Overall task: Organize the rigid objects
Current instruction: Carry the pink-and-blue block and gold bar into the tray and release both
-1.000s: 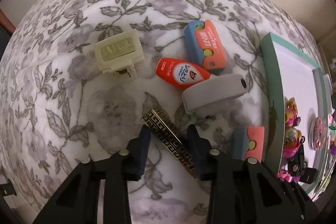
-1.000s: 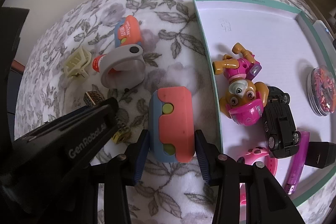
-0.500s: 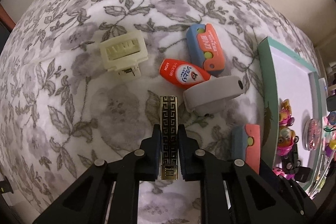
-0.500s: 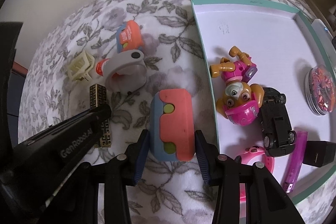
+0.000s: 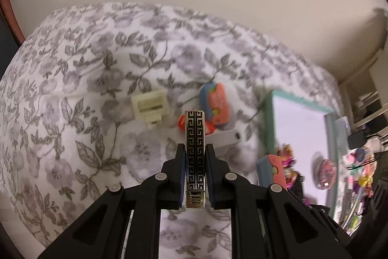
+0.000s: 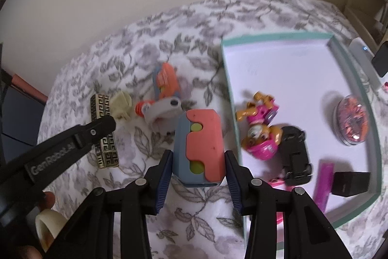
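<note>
My left gripper is shut on a black-and-gold patterned bar and holds it above the floral cloth; the bar also shows in the right wrist view. My right gripper is shut on a blue-and-coral block and holds it lifted beside the teal-rimmed tray. On the cloth lie a cream plastic clip, a second blue-and-coral block, an orange tube and a grey curved piece.
The tray's white floor holds a pink-and-orange toy pup, a black toy car, a round glitter case, a purple stick and a black cube. A wall rises behind the table.
My left gripper has closed on the patterned bar and lifted it off the cloth. My right gripper has closed on the coral block and raised it. Both views have tilted up.
</note>
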Available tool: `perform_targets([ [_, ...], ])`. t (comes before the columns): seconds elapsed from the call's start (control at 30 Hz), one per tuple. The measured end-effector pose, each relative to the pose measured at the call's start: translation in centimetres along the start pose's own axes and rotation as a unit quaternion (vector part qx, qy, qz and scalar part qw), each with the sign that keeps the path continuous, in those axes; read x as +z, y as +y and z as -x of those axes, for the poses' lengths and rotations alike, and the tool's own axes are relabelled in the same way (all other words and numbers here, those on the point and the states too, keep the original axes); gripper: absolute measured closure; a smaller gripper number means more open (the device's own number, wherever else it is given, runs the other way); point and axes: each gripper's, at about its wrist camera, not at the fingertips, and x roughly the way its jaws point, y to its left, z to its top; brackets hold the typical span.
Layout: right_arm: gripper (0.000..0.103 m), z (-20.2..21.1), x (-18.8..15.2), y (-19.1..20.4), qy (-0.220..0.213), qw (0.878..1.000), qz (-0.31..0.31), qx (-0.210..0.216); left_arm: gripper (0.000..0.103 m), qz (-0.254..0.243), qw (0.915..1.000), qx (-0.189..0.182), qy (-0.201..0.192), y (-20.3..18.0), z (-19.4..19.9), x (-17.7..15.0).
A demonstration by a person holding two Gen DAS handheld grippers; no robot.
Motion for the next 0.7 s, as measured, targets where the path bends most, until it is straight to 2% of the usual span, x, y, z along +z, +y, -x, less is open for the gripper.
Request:
perform_targets([
  [0.17,0.058,1.9,0.5,-1.0,-0.023,1.000,-0.006,-0.006,0.087,-0.014,0.9992,-0.030,-0.021,-1.9,1.4,-0.1],
  [0.4,0.058,3.2,1.4,-4.9,-0.044,0.998,-0.049,-0.017,0.087,-0.052,0.9955,-0.078,-0.014,-6.0,1.8,-0.9],
  [0.5,0.058,3.2,1.8,-7.1,-0.047,0.996,-0.072,-0.031,0.087,-0.076,0.9940,-0.079,-0.008,-8.2,1.2,-1.3],
  [0.7,0.057,2.3,2.7,-10.8,-0.045,0.992,-0.116,-0.029,0.087,-0.098,0.9915,-0.084,0.016,-11.6,-1.6,-1.0],
])
